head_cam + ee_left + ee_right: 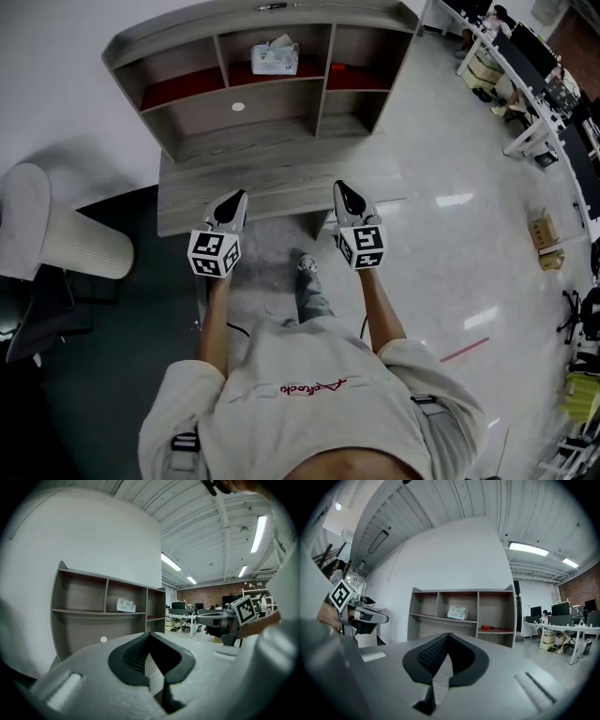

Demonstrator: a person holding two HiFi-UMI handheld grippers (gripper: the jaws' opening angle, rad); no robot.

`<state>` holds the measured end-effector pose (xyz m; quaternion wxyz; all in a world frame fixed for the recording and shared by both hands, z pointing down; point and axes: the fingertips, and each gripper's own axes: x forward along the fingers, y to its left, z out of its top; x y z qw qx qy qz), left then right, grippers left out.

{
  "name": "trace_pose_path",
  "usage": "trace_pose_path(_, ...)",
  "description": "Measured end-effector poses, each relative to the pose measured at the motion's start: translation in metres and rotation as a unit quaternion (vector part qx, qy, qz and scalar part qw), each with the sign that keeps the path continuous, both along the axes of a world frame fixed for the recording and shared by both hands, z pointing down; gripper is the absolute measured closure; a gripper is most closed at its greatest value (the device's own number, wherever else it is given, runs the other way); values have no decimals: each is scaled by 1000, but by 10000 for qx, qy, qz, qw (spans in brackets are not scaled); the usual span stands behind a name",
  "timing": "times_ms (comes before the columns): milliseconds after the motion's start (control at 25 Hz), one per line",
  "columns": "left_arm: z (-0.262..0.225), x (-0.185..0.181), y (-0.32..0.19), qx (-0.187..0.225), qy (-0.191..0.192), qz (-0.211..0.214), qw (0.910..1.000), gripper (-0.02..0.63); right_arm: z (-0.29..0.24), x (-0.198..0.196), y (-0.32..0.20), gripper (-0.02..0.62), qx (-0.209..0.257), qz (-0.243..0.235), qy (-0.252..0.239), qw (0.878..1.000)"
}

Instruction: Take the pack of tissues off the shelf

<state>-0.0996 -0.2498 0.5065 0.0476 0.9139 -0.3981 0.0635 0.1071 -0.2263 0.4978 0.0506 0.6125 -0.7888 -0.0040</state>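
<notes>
The pack of tissues [276,56] is sitting well beyond both tongs. Nearest the person, the left tongs [236,199] and the right tongs [343,189] are hanging side by side at the near edge of the desk [281,178], each pressed together and carrying nothing. One pair is probably going to need spreading wide before crossing the desk. Farther off, the pack is lying in the upper middle compartment of the shelf [323,103], so a level approach between the dividers, gripping its sides gently, is looking wisest.
</notes>
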Motion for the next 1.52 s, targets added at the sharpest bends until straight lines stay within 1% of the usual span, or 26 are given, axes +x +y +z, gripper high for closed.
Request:
trace_pose_path(200, 0, 7, -48, 13, -59, -130, 9999, 606, -3, 6, -56, 588, 53, -159, -44, 9999)
trace_pose_path(600, -16, 38, -154, 38, -124, -312, 9994, 606, -22, 31, -177, 589, 103, -444, -74, 9989)
trace_pose_path(960, -24, 59, -241, 58, -84, -595, 9982, 606, -25, 42, -271, 588, 85, -768, -124, 9969)
trace_pose_path(1200, -18, 65, -280, 26, -98, -743, 9972, 606, -18, 43, -316, 589, 28, -950, -145, 9954)
trace_pose_path(1520, -8, 59, -302, -101, -89, -808, 9966, 606, -13, 33, -346, 588, -64, -1023, -193, 9946)
